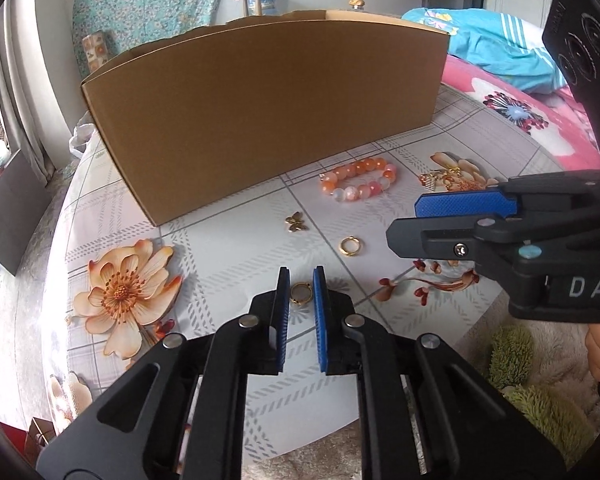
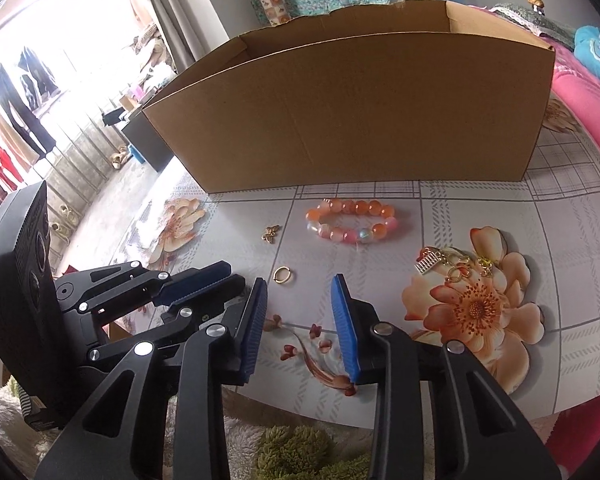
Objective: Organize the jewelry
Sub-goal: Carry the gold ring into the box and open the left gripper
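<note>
The left gripper reaches low over the counter, its blue-padded jaws parted with a small gold hoop earring lying between them near the tips; the hoop sits in the gap, and whether either pad touches it cannot be told from here. A second gold hoop earring lies on the floral cloth just beyond and to the right of those jaws, apart from them. Further out rests a gold butterfly charm, and beyond it a beaded bracelet of orange, pink and white beads, close to the front wall of the open cardboard box.

The right gripper stands with its jaws wide apart, nothing between them but the printed cloth. In its view the second hoop lies just ahead of the left jaw's tip, the bracelet further on toward the box, the butterfly off to the left. A gold charm cluster (a small comb-shaped piece among chain links) lies on a printed flower to the right, well clear of both jaws. The left gripper shows at the left edge of this view.
</note>
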Action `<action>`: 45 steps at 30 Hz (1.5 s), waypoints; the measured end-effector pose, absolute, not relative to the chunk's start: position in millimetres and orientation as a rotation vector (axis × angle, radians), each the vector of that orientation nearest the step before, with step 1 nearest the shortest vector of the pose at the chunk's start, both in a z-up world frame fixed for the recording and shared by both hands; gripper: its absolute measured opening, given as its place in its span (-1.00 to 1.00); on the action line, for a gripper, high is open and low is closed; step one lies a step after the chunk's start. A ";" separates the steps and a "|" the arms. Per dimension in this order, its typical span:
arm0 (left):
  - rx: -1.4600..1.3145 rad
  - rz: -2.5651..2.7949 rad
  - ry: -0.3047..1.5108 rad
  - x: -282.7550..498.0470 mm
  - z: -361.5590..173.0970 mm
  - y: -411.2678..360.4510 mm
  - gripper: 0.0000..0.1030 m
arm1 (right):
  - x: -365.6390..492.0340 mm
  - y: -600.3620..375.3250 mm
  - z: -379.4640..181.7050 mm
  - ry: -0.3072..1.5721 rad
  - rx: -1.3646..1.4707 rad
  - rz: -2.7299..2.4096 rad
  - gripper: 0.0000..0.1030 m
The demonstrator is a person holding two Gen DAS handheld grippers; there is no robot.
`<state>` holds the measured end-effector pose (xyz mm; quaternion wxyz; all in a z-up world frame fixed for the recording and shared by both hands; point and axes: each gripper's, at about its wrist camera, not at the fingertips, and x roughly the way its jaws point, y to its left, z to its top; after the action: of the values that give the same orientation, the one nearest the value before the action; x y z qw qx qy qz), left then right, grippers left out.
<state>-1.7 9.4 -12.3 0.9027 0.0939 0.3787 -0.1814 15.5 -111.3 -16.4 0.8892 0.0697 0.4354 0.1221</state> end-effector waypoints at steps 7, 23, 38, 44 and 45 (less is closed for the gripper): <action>0.142 -0.325 0.782 6.4 -12.8 32.7 -0.82 | 26.3 -87.3 -21.9 0.913 0.004 0.282 -0.52; 0.142 -0.342 0.758 5.1 -15.4 35.5 -0.82 | 41.9 -69.7 -23.8 0.949 -0.170 0.282 -0.76; 0.150 -0.325 0.746 2.4 -14.6 29.9 -0.82 | 26.8 -60.8 -16.8 0.904 -0.149 0.276 -0.80; 0.167 -0.304 0.739 0.2 -13.1 30.6 -0.82 | 16.0 -69.6 -3.6 0.868 -0.119 0.269 -0.80; 0.170 -0.299 0.734 -0.8 -11.4 31.6 -0.82 | 14.9 -72.5 -1.3 0.865 -0.114 0.268 -0.80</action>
<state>-0.8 31.6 -11.4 0.9189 0.0828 0.3572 -0.1454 14.9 -72.5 -1.3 0.8977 -0.0550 0.4175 0.1296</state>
